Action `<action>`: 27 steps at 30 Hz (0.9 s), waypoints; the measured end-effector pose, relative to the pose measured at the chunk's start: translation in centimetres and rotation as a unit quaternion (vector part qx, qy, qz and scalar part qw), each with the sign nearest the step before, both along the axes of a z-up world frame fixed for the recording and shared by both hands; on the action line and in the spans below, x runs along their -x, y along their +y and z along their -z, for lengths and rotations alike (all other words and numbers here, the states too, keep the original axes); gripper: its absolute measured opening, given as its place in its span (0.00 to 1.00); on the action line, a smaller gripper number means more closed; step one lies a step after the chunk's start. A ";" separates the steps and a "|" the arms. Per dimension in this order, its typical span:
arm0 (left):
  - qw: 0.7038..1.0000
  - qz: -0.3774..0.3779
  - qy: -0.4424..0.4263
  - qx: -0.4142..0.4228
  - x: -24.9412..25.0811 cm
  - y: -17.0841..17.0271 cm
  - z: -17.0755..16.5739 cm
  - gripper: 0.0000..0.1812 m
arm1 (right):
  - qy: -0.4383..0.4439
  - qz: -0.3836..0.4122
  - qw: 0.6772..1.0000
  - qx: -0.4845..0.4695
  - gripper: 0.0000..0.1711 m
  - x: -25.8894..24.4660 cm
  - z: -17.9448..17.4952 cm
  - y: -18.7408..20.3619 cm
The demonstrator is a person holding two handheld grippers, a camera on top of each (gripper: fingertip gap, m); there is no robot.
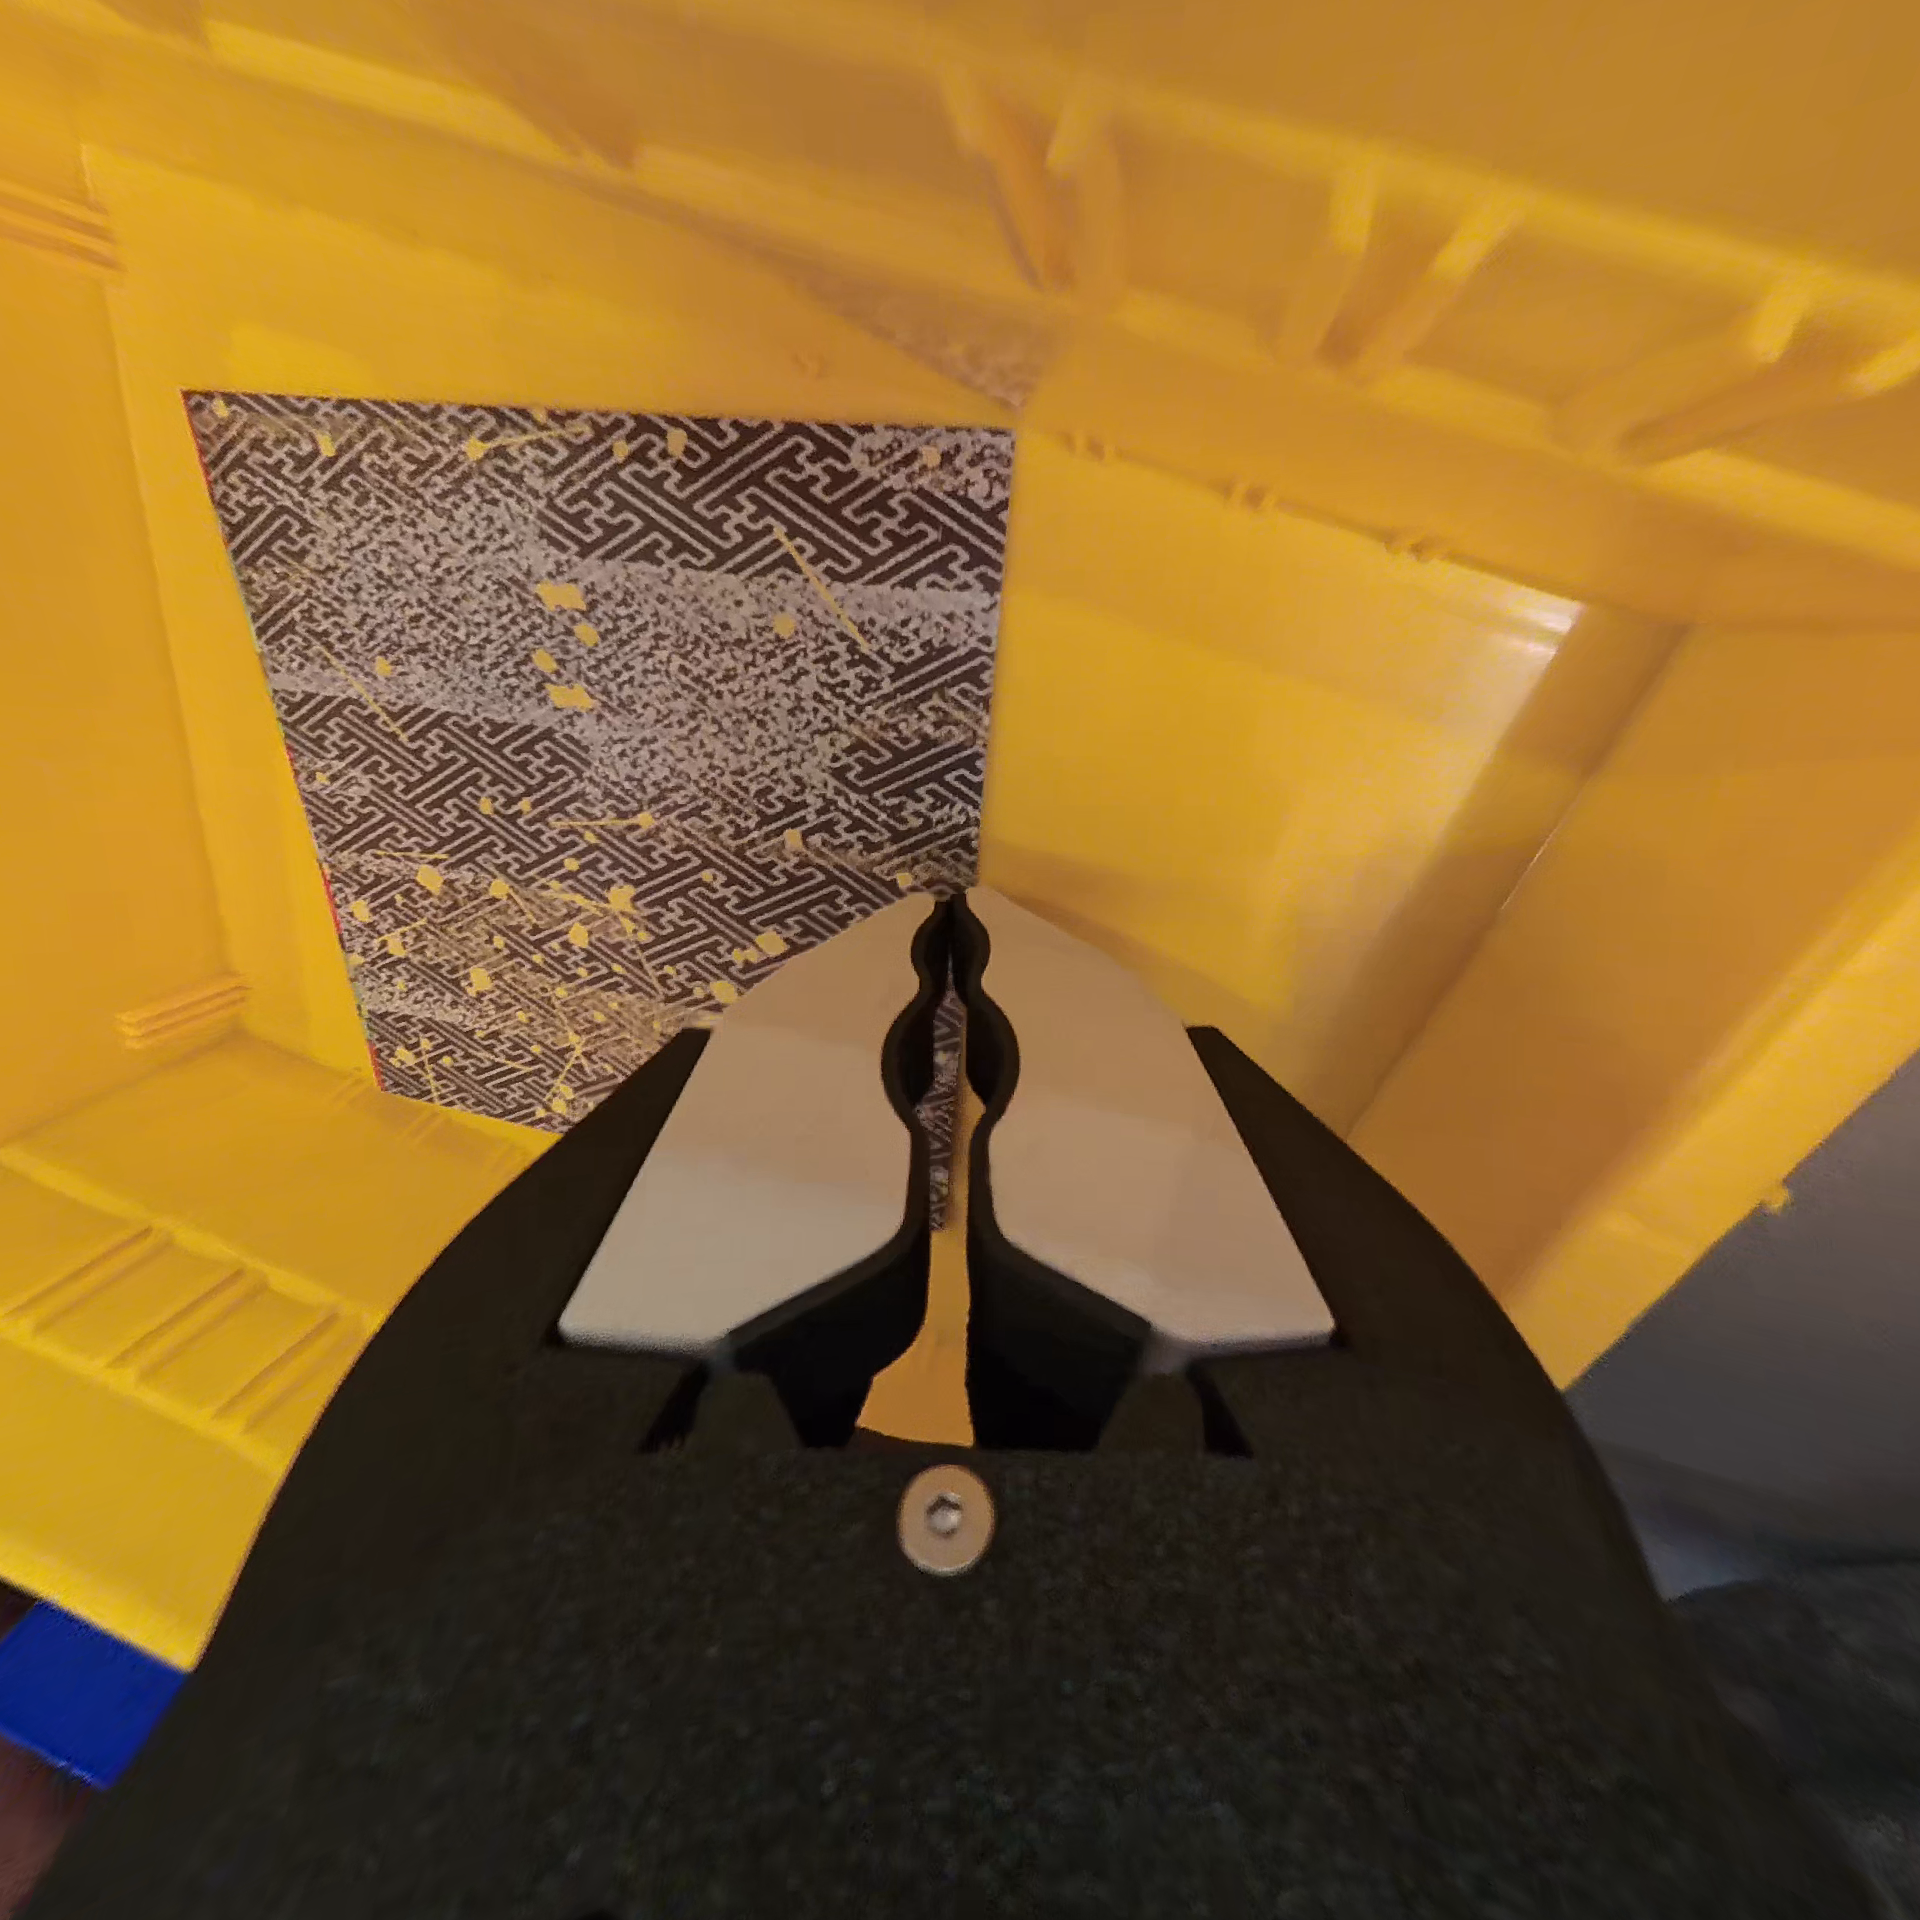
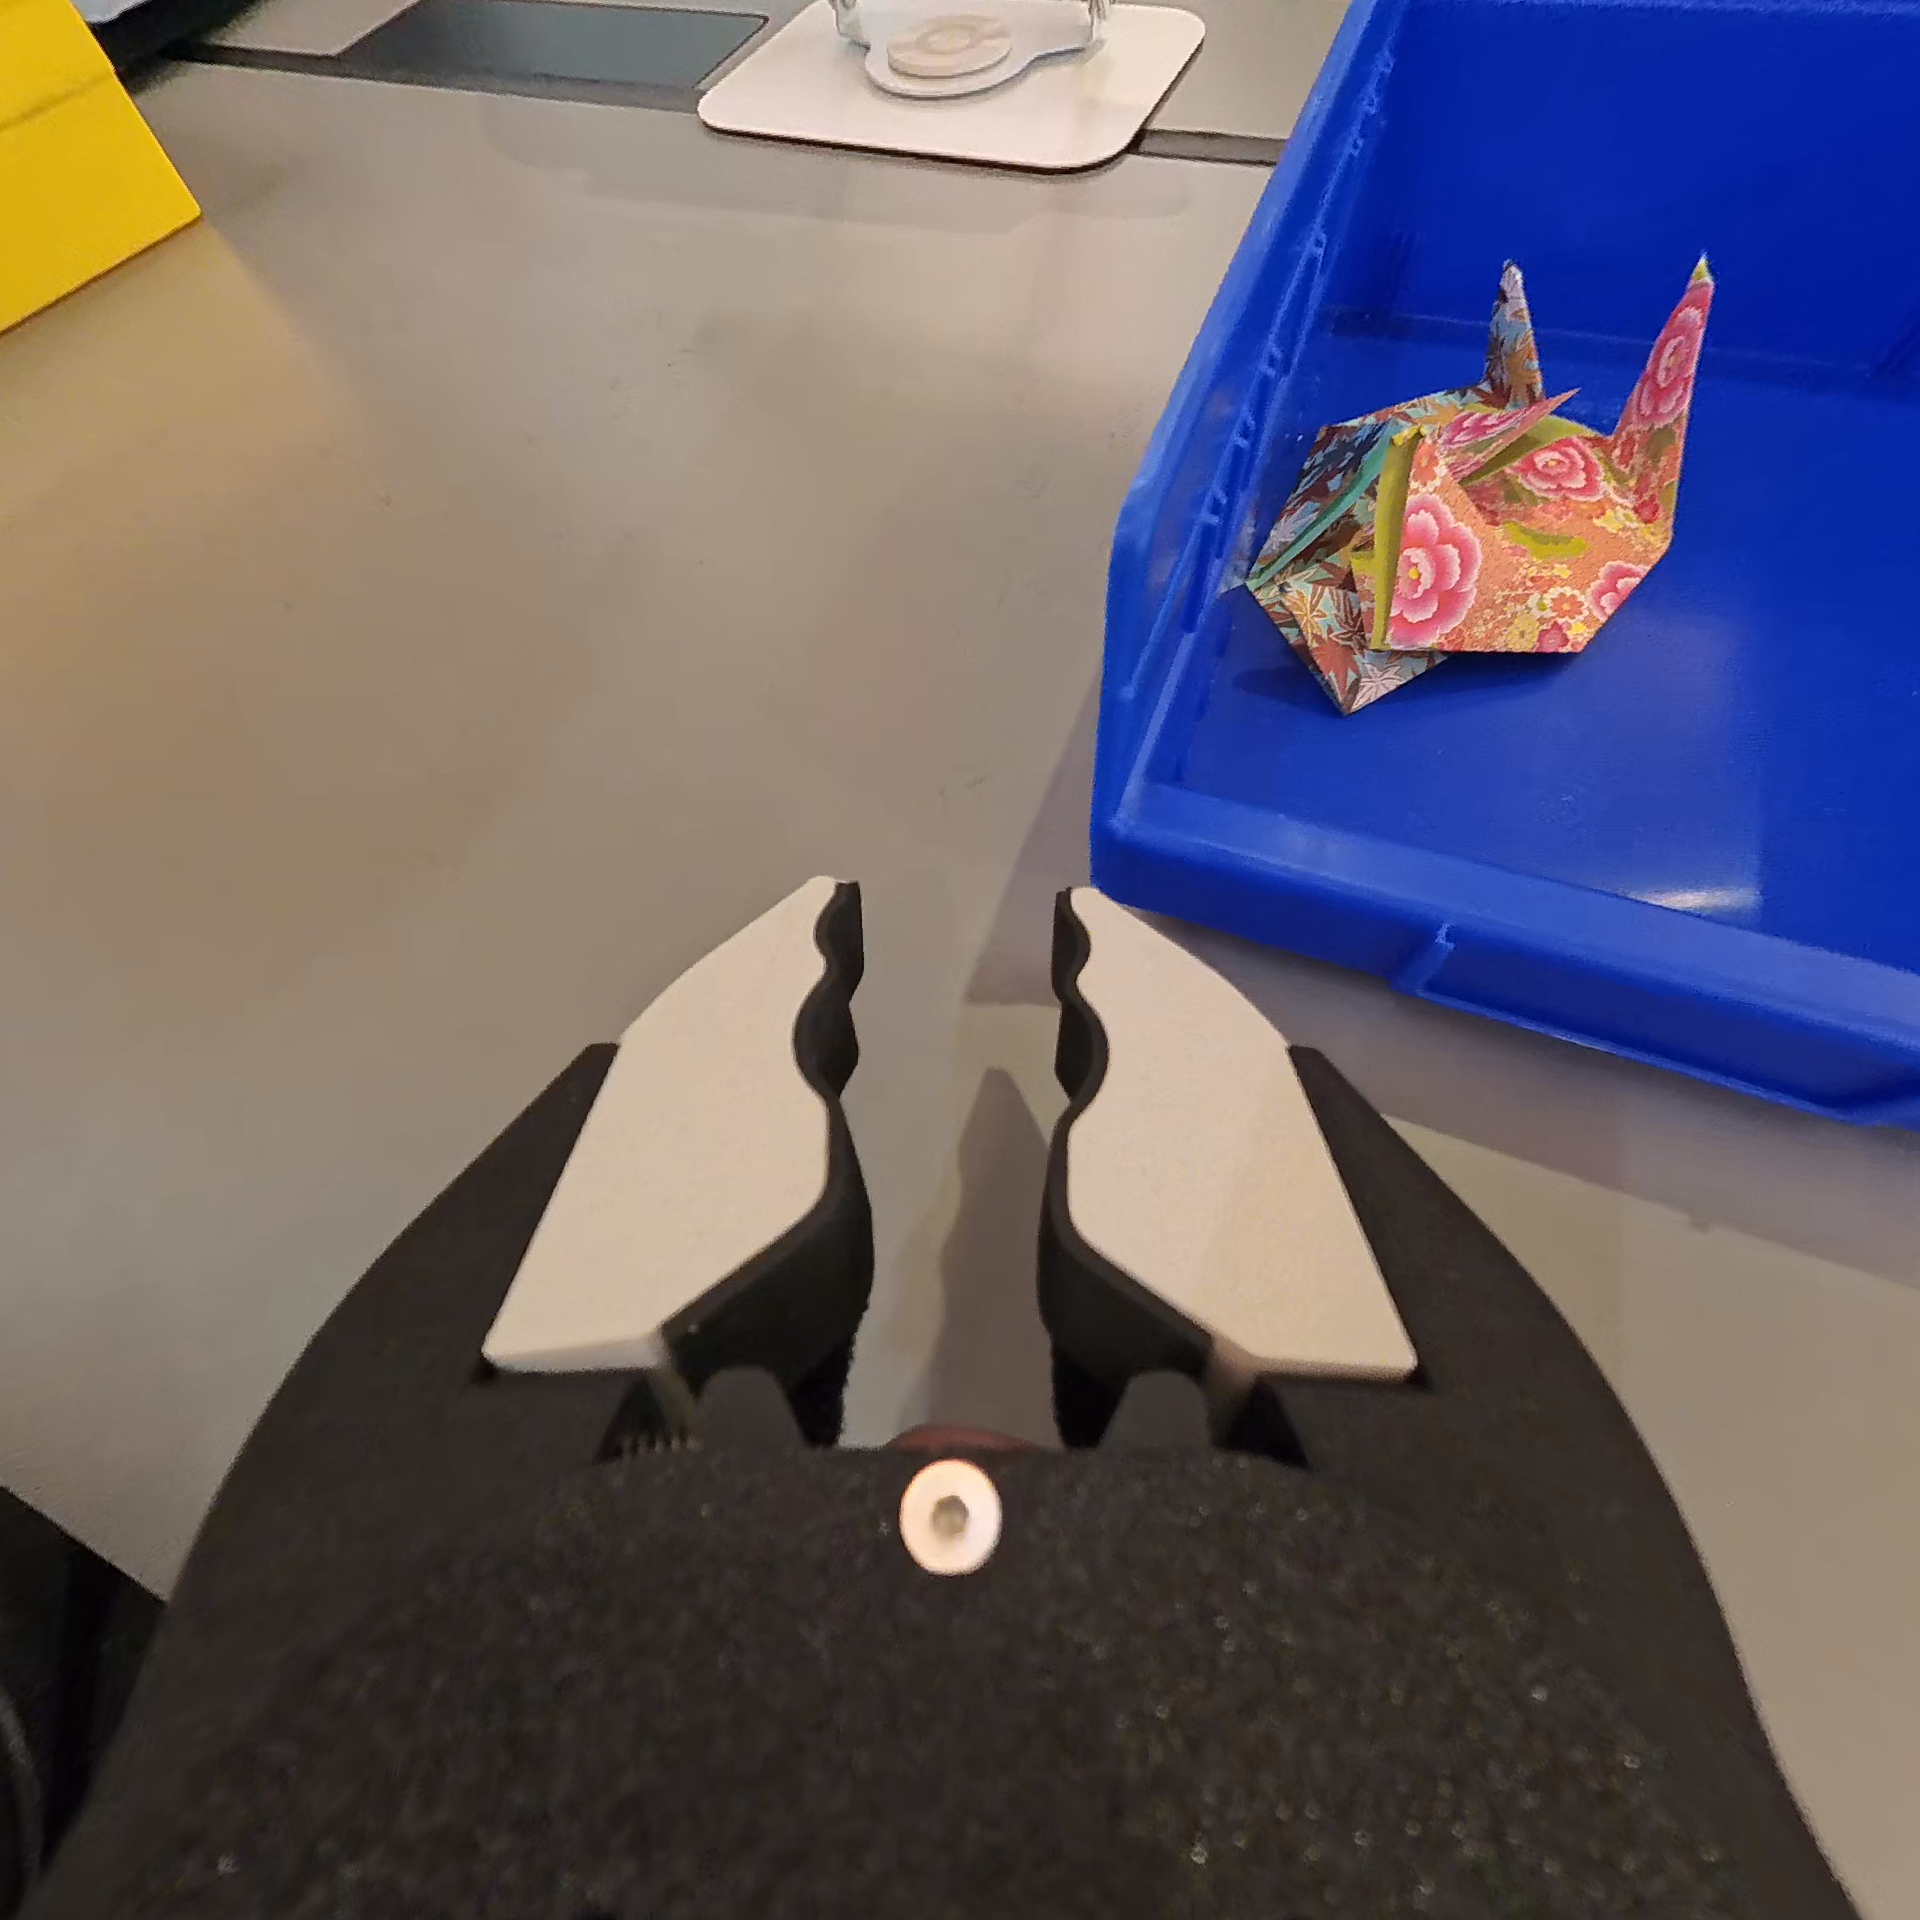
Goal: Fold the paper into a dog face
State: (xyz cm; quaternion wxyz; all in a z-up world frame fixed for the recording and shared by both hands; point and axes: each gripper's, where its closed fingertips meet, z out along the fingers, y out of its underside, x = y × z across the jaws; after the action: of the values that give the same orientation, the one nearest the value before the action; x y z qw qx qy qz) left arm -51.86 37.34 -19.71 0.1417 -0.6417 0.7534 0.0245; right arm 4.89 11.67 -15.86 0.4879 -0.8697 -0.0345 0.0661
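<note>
A square sheet of dark paper with a white maze pattern and gold flecks lies inside a yellow bin. A red edge shows under its left side. My left gripper is shut, its tips meeting on the paper's right edge near the lower right corner; the paper edge runs along the gap between the fingers. My right gripper is open and empty, held over the grey table, left of a blue bin.
The blue bin holds two folded floral paper figures with upright pointed ears. A corner of the yellow bin shows at the far left. A white mat with a clear object lies at the table's far edge. About 65 cm separates my left fingertips from my right.
</note>
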 end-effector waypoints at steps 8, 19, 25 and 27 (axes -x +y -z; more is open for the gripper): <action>0.999 -0.045 -0.001 0.031 0.0 0.6 -0.3 0.24 | -0.003 -0.004 1.000 0.004 0.20 0.2 0.1 0.0; 0.999 -0.027 -0.005 -0.022 -0.7 1.7 0.0 0.21 | -0.001 -0.003 1.000 0.006 0.20 0.2 0.3 0.0; 0.996 0.019 0.003 -0.090 -0.7 1.6 0.5 0.00 | 0.000 -0.006 1.000 0.010 0.20 0.3 0.5 0.1; 0.994 0.028 -0.002 -0.110 -0.8 1.7 0.5 0.00 | 0.001 -0.006 1.000 0.010 0.20 0.3 0.5 0.1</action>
State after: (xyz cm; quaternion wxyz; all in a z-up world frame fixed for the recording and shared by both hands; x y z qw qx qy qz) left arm -51.01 39.04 -20.22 0.2135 -0.6012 0.7632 0.1023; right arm 4.55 11.77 -16.38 0.4784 -0.8745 -0.0389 0.0702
